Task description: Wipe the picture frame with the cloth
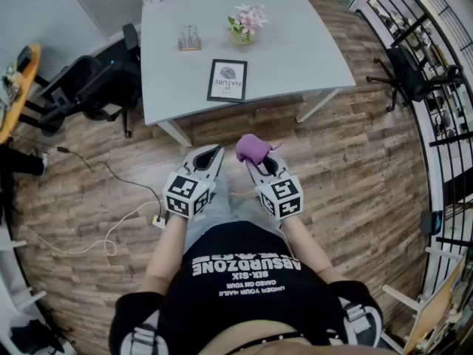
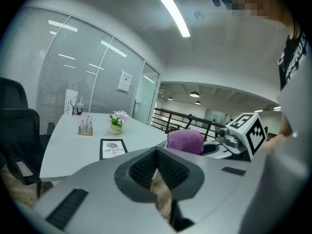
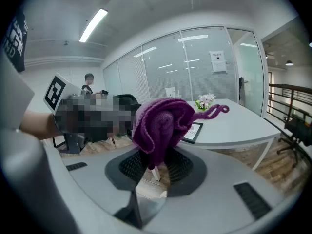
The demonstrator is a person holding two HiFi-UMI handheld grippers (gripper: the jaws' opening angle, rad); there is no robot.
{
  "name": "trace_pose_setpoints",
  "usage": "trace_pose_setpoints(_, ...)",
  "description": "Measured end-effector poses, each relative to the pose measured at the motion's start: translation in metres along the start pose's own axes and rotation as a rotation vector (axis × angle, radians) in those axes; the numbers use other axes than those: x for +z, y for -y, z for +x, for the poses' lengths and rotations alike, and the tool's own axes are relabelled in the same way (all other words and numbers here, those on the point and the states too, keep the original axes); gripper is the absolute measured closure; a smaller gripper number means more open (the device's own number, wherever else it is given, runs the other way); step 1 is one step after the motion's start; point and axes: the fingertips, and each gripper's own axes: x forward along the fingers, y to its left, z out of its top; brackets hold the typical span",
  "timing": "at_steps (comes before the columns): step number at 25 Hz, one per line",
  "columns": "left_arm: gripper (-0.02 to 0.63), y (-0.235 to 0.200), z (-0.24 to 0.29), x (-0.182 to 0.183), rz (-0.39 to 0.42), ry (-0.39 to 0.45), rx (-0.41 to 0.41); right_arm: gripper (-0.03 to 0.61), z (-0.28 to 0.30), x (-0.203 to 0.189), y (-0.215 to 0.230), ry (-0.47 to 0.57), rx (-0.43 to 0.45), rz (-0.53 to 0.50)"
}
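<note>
A black picture frame [image 1: 227,80] with a white print lies flat near the front edge of the white table [image 1: 295,50]; it shows too in the left gripper view [image 2: 112,148] and behind the cloth in the right gripper view [image 3: 191,132]. My right gripper [image 1: 253,156] is shut on a bunched purple cloth [image 1: 253,148] [image 3: 158,123], held over the wooden floor short of the table. The cloth [image 2: 185,141] also appears in the left gripper view. My left gripper [image 1: 215,154] is shut with nothing in it, level with the right one.
A small vase of flowers [image 1: 246,23] and a wooden rack of small tubes [image 1: 189,40] stand on the table behind the frame. Black office chairs [image 1: 89,83] sit left of the table. Cables [image 1: 111,228] run across the floor at my left. A railing [image 1: 443,87] runs along the right.
</note>
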Motion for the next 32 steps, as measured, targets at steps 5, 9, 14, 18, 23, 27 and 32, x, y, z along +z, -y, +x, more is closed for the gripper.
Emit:
trace_pose_setpoints(5,0.598,-0.011,-0.001,-0.002,-0.02,-0.008,0.008,0.474,0.01,0.006,-0.002,-0.008,0.01,0.002)
trace_pose_setpoints(9,0.598,-0.029,0.01,-0.005,-0.034,-0.021,0.029,0.474,0.024,0.011,0.002,-0.009,0.021,-0.011)
trace_pose_setpoints(14,0.598,-0.048,0.034,-0.006,-0.044,-0.048,0.026,0.473,0.046,0.026,0.022,-0.002,0.034,-0.008)
trace_pose_setpoints(18,0.598,-0.067,0.062,0.001,-0.036,-0.06,0.024,0.473,0.068,0.043,0.045,-0.005,0.035,-0.029)
trace_pose_setpoints(23,0.598,-0.102,0.096,0.012,-0.044,-0.08,0.032,0.473,0.099,0.058,0.074,-0.03,0.035,-0.032)
trace_pose_setpoints(27,0.598,-0.13,0.122,0.027,-0.058,-0.075,0.047,0.472,0.121,0.072,0.094,-0.04,0.052,-0.044)
trace_pose_setpoints(32,0.598,-0.152,0.149,0.041,-0.057,-0.083,0.04,0.473,0.148,0.087,0.115,-0.051,0.053,-0.047)
